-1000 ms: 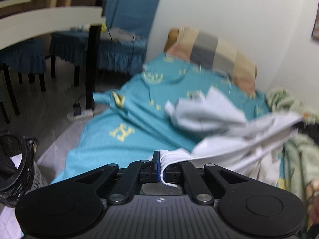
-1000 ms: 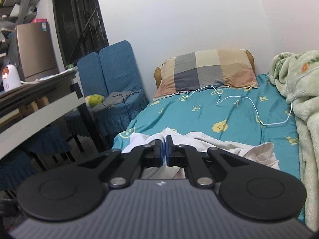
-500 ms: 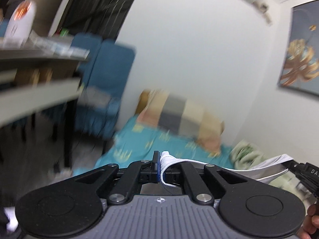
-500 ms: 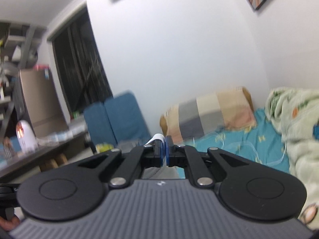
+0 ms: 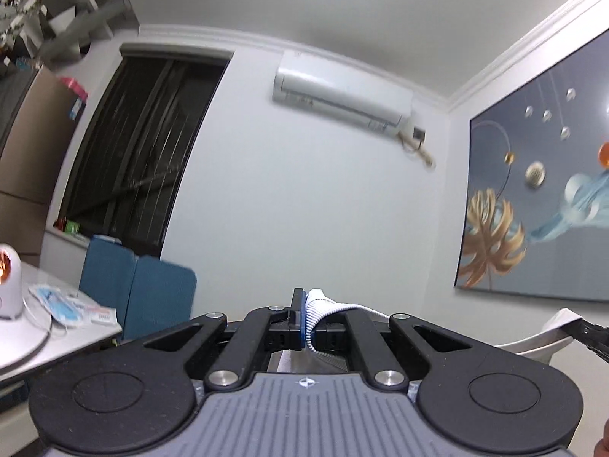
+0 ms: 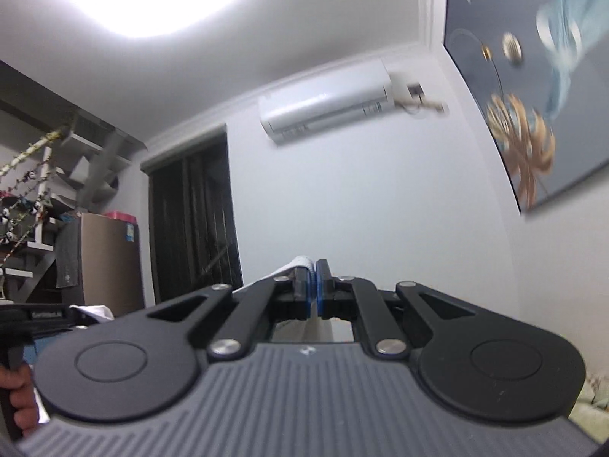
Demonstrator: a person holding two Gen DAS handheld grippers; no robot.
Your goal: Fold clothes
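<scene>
Left wrist view: my left gripper point(image 5: 309, 320) is clamped on the ribbed hem of the white garment point(image 5: 326, 306). My right gripper point(image 6: 314, 289) pinches another edge, the cloth held up facing the air conditioner point(image 5: 342, 97).

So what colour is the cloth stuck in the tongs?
White, with a ribbed edge; the cloth shows best in the left wrist view.

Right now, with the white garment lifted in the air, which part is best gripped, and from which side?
Grip the white ribbed-hem garment at its ribbed edge, one spot per side, coming in along the cloth. The left tongs and right tongs are both shut there, and the thick hem gives the pads purchase.
</scene>
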